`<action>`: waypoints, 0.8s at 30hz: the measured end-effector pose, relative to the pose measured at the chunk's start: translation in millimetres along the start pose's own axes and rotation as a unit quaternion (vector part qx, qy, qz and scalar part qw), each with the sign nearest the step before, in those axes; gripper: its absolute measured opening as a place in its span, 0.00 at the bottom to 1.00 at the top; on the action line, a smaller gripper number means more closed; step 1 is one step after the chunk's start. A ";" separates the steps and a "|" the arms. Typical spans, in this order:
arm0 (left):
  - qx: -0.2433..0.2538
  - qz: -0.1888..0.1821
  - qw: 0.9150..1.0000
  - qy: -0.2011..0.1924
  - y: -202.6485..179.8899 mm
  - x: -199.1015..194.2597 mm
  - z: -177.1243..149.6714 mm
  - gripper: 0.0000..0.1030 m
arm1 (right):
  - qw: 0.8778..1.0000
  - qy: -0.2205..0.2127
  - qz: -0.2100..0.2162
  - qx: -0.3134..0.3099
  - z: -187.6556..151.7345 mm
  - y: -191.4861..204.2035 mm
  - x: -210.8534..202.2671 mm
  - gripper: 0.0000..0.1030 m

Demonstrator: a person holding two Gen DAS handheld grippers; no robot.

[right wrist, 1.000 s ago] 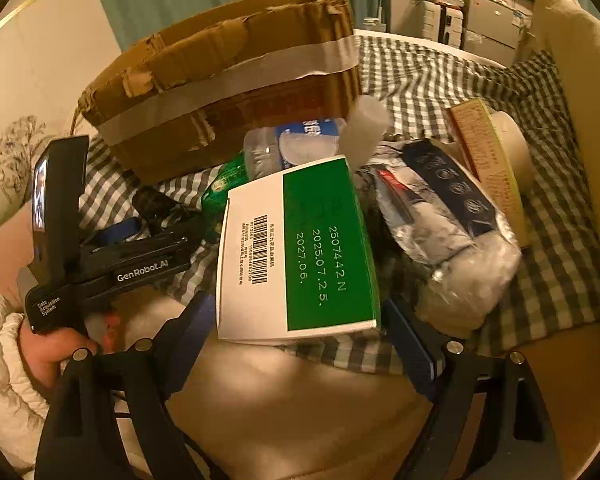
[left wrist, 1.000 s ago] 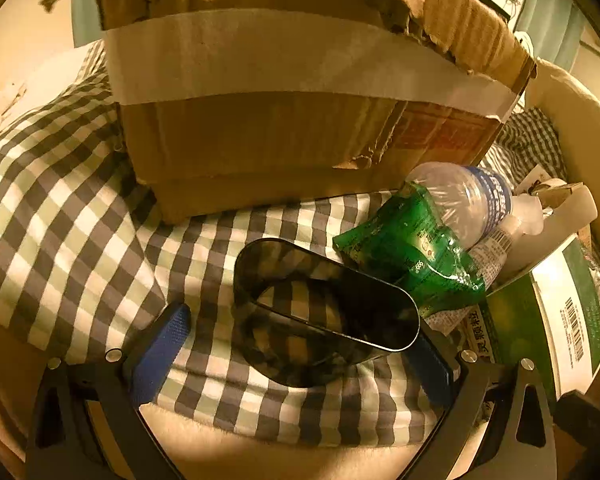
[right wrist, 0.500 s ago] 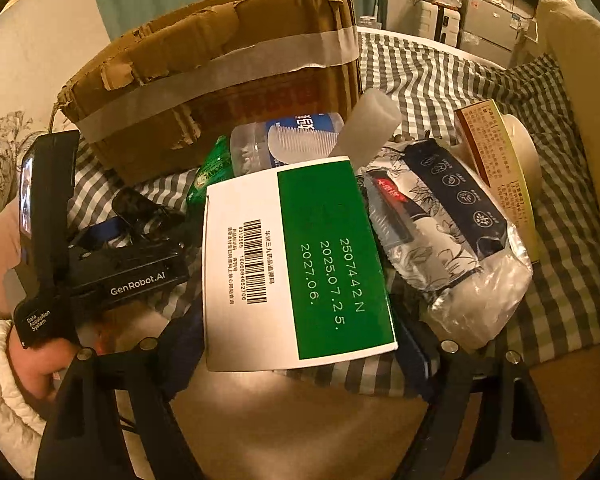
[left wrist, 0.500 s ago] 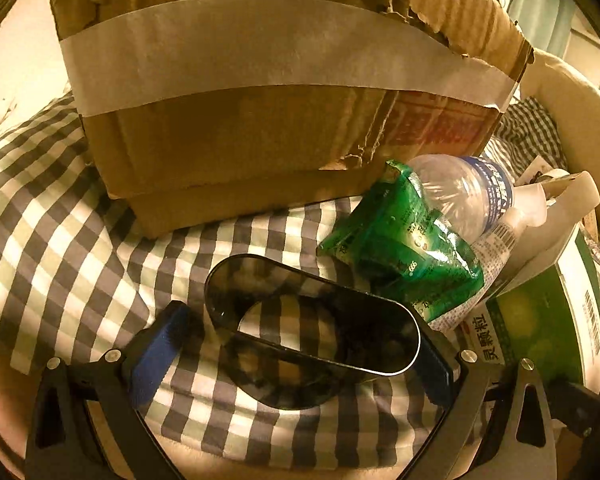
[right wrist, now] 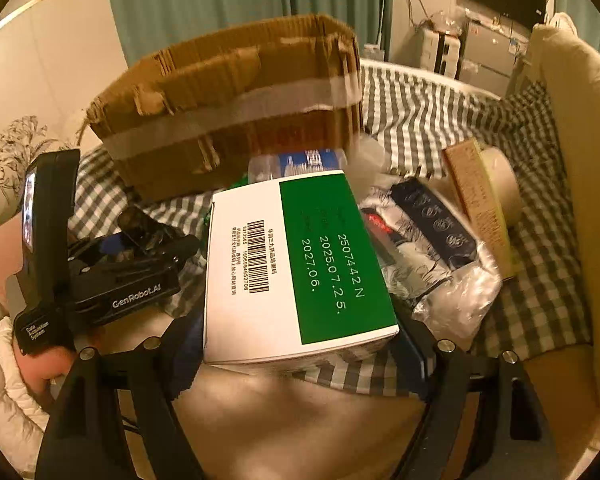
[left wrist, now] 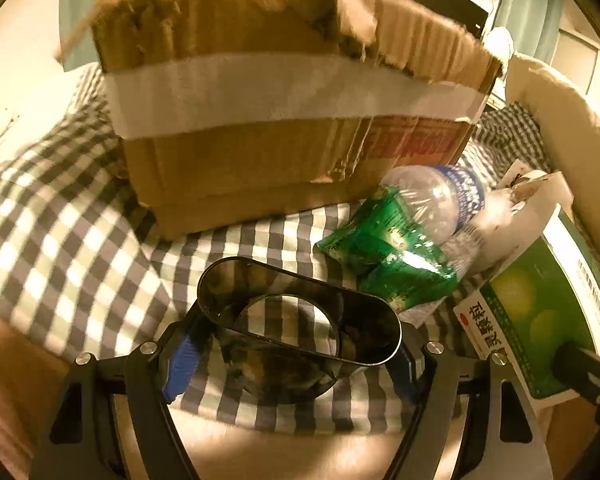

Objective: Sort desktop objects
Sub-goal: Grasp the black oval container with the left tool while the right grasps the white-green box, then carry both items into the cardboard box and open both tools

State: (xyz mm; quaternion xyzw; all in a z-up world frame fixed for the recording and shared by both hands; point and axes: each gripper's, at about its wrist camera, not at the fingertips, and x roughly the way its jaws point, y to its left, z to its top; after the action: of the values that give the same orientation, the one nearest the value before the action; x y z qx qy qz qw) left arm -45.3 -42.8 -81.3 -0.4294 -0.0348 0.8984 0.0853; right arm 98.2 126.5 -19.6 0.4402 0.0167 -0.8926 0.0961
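We have left gripper (left wrist: 296, 344) just closed onto glossy cup (left wrist: 300, 320); may slip. Right gripper (right wrist: 296, 344) clamps box (right wrist: 296, 264); bottle (right wrist: 296, 162) at 12 may roll.

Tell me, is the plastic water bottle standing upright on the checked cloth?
No, the water bottle lies on its side beside the cardboard box.

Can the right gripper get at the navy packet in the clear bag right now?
Probably not. The right gripper has its fingers either side of the green-and-white box, apparently gripping it. The navy packet lies beyond, to the box's right, so the box must go first.
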 end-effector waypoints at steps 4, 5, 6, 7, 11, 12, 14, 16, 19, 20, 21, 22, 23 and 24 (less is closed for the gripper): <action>0.012 -0.001 1.000 -0.013 -5.6 -13.6 2.0 0.77 | 1.000 -0.014 0.000 0.000 0.9 1.5 -9.6 0.77; 0.015 -0.001 1.000 -0.018 -10.0 -17.8 -0.7 0.77 | 1.000 -0.020 -0.001 0.002 1.5 1.9 -13.2 0.77; 0.019 0.000 1.000 -0.023 -5.1 -15.7 2.3 0.77 | 1.000 -0.025 -0.001 0.003 0.5 2.9 -16.3 0.77; 0.022 0.001 0.999 -0.025 -8.3 -19.8 3.2 0.77 | 1.000 -0.029 0.000 0.005 0.6 4.3 -19.8 0.77; 0.033 0.002 0.998 -0.049 -13.7 -41.9 13.4 0.77 | 0.999 -0.046 0.005 0.018 1.9 2.3 -34.0 0.77; 0.039 0.003 0.998 -0.058 -19.3 -48.2 15.1 0.77 | 0.999 -0.050 0.005 0.019 2.8 2.9 -36.6 0.77; 0.050 0.007 0.996 -0.070 -25.6 -54.3 22.7 0.77 | 0.998 -0.058 0.008 0.021 3.1 9.0 -44.1 0.77; 0.059 0.013 0.995 -0.081 -30.6 -60.9 29.3 0.77 | 0.997 -0.067 0.011 0.022 6.5 9.0 -50.2 0.77; 0.059 0.013 0.994 -0.091 -34.6 -71.1 40.1 0.77 | 0.996 -0.080 0.014 0.022 15.3 9.7 -56.7 0.77; 0.057 0.013 0.994 -0.094 -41.6 -70.8 46.6 0.77 | 0.996 -0.083 0.017 0.022 18.7 9.6 -58.8 0.77; 0.057 0.015 0.994 -0.097 -40.1 -77.2 47.8 0.77 | 0.996 -0.085 0.018 0.023 20.6 9.4 -59.4 0.77; 0.058 0.019 0.993 -0.100 -44.0 -78.7 52.1 0.77 | 0.996 -0.089 0.021 0.025 23.6 9.8 -61.3 0.77; 0.059 0.024 0.992 -0.105 -49.4 -79.8 57.6 0.77 | 0.995 -0.092 0.023 0.024 27.2 9.7 -63.3 0.77; 0.061 0.024 0.992 -0.109 -56.0 -76.3 62.8 0.77 | 0.995 -0.095 0.025 0.023 30.9 10.5 -64.5 0.77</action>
State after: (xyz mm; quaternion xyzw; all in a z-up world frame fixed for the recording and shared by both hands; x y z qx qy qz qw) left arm -40.2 -1.0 24.2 -0.3239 0.0212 0.9420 0.0850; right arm 114.3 122.7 50.7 0.3557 -0.0242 -0.9279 0.1091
